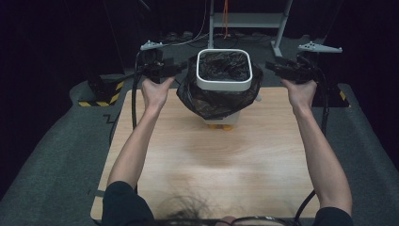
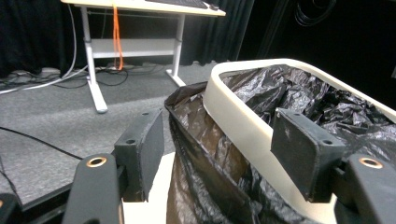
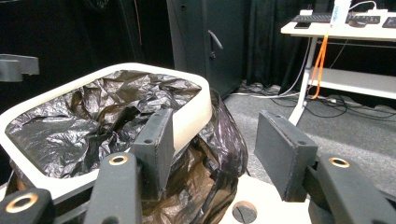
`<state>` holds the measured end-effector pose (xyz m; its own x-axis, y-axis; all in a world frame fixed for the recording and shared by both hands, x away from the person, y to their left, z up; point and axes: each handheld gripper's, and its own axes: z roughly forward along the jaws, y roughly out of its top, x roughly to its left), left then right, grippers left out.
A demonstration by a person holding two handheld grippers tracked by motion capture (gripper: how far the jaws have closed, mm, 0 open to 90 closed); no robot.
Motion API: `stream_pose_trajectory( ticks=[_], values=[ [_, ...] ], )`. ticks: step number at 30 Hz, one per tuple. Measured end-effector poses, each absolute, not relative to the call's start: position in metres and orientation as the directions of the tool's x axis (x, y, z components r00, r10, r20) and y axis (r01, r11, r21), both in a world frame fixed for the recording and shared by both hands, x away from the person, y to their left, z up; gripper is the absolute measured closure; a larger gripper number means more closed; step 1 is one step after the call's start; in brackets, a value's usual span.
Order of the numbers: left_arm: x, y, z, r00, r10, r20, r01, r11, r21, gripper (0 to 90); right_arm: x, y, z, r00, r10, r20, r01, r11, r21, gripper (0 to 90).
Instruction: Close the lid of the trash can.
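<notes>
Nearest you, the wooden worktop [image 1: 207, 165] lies bare between your forearms, and your hands reach to its far end. There stands the white bin [image 1: 224, 84], upright, with a black bag [image 1: 207, 101] lining it: the film is crumpled down inside the rim and its loose skirt hangs over the outside, bulging out on both sides.

Your left hand-held gripper [image 1: 178, 67] sits just beside the bin's left side. In the left gripper view its jaws stand fairly wide, with the bag's folded edge [image 2: 196, 140] and the white rim [image 2: 243, 126] between them but nothing pinched. Your right hand-held gripper [image 1: 272, 66] flanks the right side, near but apart from the bag; in the right gripper view its jaws are parted too, one pad close to the rim's corner, and they hold nothing.

Expect the bag to be light, soft and slippery: thin film that will stretch, slide or tear if you snag a single layer. Take it where the skirt is folded thick, just under the rim, on both sides evenly. The bin itself looks stiff but light, so a one-sided pull could tip it.

Beyond lie grey carpet and a white desk frame [image 1: 249, 21].
</notes>
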<state>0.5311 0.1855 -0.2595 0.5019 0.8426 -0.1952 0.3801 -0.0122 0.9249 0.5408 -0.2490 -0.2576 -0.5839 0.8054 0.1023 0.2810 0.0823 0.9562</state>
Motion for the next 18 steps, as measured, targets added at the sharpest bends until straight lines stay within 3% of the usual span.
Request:
stream_pose_trajectory(
  ticks=[18],
  values=[
    [0.51,0.207,-0.263,0.518,0.831,-0.203,0.365,0.0,0.931,32.0,0.518,-0.256,-0.251,-0.559,0.826,0.074,0.28,0.105,0.954,43.7]
  ],
)
